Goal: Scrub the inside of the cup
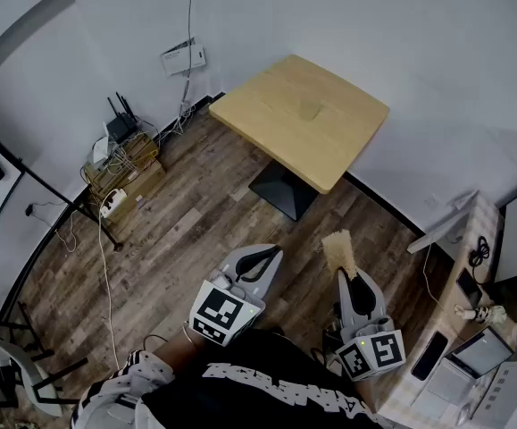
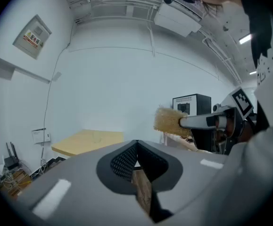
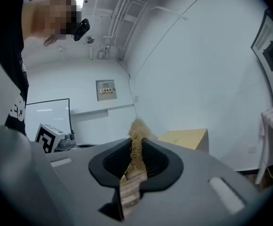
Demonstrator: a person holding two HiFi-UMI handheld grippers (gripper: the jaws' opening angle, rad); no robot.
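A small clear cup (image 1: 310, 110) shows only faintly on the light wooden table (image 1: 267, 123) far ahead of me, also faint in the left gripper view (image 2: 98, 136). My right gripper (image 1: 354, 280) is shut on a brush whose straw-coloured bristles (image 1: 338, 247) stick out past its jaws. The same tuft rises between the jaws in the right gripper view (image 3: 137, 135) and shows at the right in the left gripper view (image 2: 168, 120). My left gripper (image 1: 262, 256) is shut with nothing in it (image 2: 136, 147). Both grippers hang over the wooden floor, well short of the table.
Cardboard boxes with a router (image 1: 120, 164) and loose cables lie by the left wall. The table stands on a black base (image 1: 285, 190). A side counter with devices (image 1: 472, 329) runs along the right. A chair (image 1: 8, 356) stands at the lower left.
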